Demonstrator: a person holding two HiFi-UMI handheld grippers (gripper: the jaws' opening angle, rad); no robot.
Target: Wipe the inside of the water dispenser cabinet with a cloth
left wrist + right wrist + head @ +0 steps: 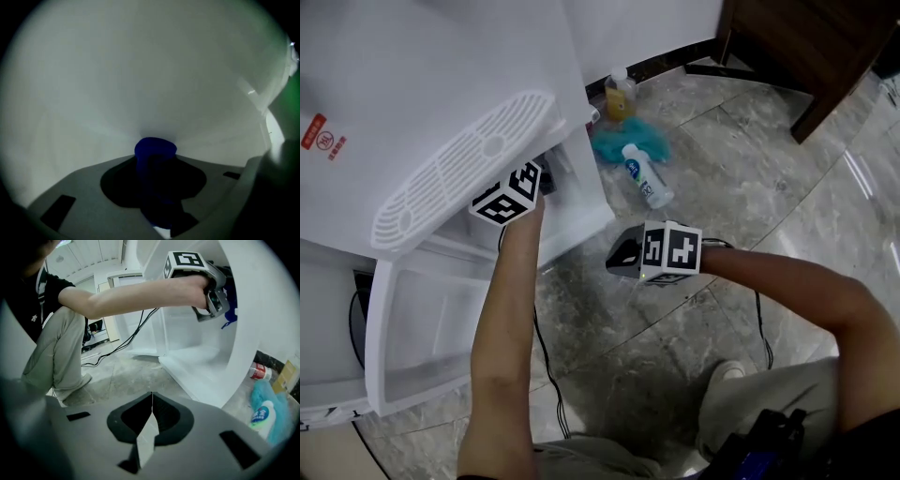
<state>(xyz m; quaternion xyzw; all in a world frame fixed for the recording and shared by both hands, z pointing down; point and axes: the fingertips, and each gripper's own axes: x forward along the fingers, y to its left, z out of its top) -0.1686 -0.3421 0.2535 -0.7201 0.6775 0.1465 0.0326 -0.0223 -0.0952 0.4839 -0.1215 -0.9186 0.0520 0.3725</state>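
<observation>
A blue cloth (154,149) is pinched between the jaws of the left gripper (157,165). Its bunched end is held close to the smooth white inner wall (140,70) of the cabinet (575,199); contact cannot be made out. Gripper and cloth are reached into the cabinet's open front, under a white slotted oval grille (459,178). Only the gripper's black-and-white marker cube (508,195) is seen from above.

The jaws of the right gripper (151,399) are pressed together with nothing between them. It is held over the floor (750,169), to the right of the cabinet and apart from it.

The moulded white door (422,319), with a rectangular recess, is swung open at the near left. A red label (323,136) is stuck on the dispenser's top at the far left; its print is too small to be read.

The floor is laid in grey, veined, glossy tiles. A white bottle (645,175) with a blue label, its writing illegible, is lying on a fluffy teal rag (614,142) at the far side.
</observation>
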